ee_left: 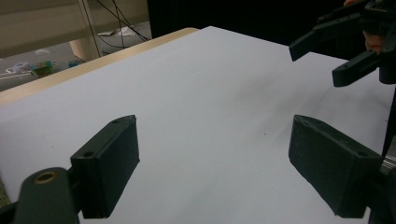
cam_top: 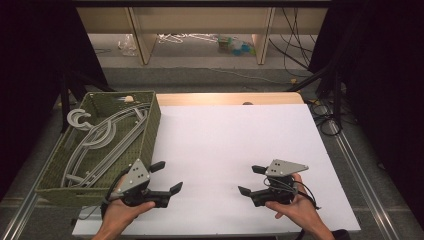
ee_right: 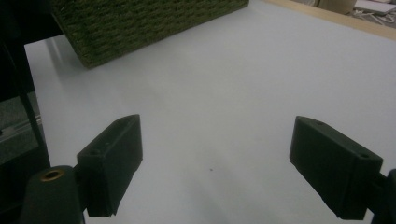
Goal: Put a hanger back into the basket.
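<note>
A green woven basket (cam_top: 149, 131) stands at the table's left side and holds several grey clothes hangers (cam_top: 97, 137). My left gripper (cam_top: 167, 176) is held just off the basket's near right corner, pointing right; its jaws are wide open with nothing between them. My right gripper (cam_top: 251, 180) faces it from the right, also open and holding nothing. In the left gripper view my own gripper (ee_left: 217, 163) hovers over the bare white surface, and the right gripper (ee_left: 336, 51) shows at the top right. In the right gripper view my right gripper (ee_right: 219, 161) points toward the basket (ee_right: 140, 23).
A white sheet (cam_top: 225, 145) covers the wooden table (cam_top: 225, 98). Beyond the far edge, wooden shelving legs (cam_top: 142, 40), cables (cam_top: 292, 45) and bits of clutter (cam_top: 235, 45) sit on the floor. Dark curtains flank both sides.
</note>
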Demonstrator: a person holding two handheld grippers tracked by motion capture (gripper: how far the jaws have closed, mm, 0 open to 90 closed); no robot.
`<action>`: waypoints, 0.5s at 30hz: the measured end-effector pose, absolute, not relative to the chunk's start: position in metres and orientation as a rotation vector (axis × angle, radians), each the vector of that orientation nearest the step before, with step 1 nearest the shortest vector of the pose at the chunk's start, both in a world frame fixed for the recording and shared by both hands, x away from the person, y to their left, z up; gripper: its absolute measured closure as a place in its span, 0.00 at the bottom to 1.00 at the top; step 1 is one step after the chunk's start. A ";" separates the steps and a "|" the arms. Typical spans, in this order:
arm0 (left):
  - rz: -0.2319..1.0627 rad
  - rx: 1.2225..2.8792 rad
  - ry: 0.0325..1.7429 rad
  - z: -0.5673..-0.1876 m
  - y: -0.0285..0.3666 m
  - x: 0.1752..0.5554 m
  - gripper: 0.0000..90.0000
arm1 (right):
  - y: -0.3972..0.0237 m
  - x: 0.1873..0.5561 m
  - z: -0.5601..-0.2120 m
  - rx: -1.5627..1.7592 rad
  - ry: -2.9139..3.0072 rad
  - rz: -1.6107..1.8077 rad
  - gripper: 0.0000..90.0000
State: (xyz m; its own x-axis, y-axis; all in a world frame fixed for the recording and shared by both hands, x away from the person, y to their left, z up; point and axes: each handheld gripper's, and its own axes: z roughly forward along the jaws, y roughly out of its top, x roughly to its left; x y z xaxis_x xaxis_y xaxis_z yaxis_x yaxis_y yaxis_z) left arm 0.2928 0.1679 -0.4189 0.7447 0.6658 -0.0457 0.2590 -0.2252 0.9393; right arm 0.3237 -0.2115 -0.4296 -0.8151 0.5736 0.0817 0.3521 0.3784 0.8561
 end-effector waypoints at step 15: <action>0.469 1.809 0.734 -0.432 0.176 0.281 0.18 | -0.223 0.290 -0.433 0.854 2.332 1.436 0.19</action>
